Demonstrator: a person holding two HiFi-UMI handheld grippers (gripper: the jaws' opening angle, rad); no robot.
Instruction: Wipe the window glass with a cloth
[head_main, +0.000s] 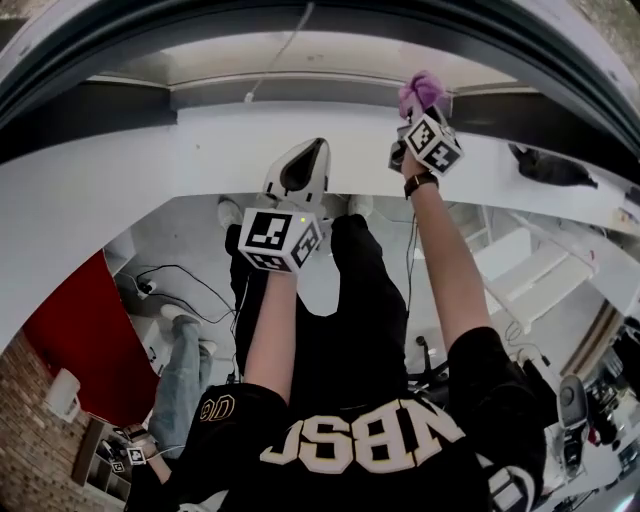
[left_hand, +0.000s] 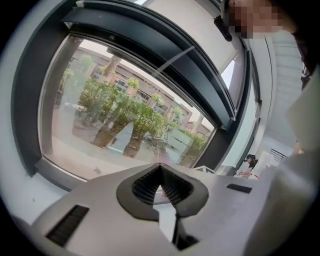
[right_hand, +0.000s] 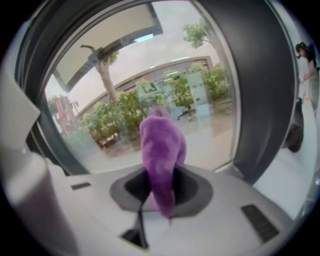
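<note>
Cloth (right_hand: 161, 150), fuzzy purple, in right claw (right_hand: 159, 196)

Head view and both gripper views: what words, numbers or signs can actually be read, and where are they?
"NBS", roughly: big pale letters on the black shirt, cut off, unsure.
Sleeve mark: too small to read.
Left marker cube, right marker cube: patterns only, no letters.
Outdoor sign: blurred, unreadable.
Purple cloth: no print.

Cloth (right_hand: 159, 150) purple. Window frame (right_hand: 260, 100) dark grey. Left claw (left_hand: 160, 166) pale grey, black pads (left_hand: 144, 186).
</note>
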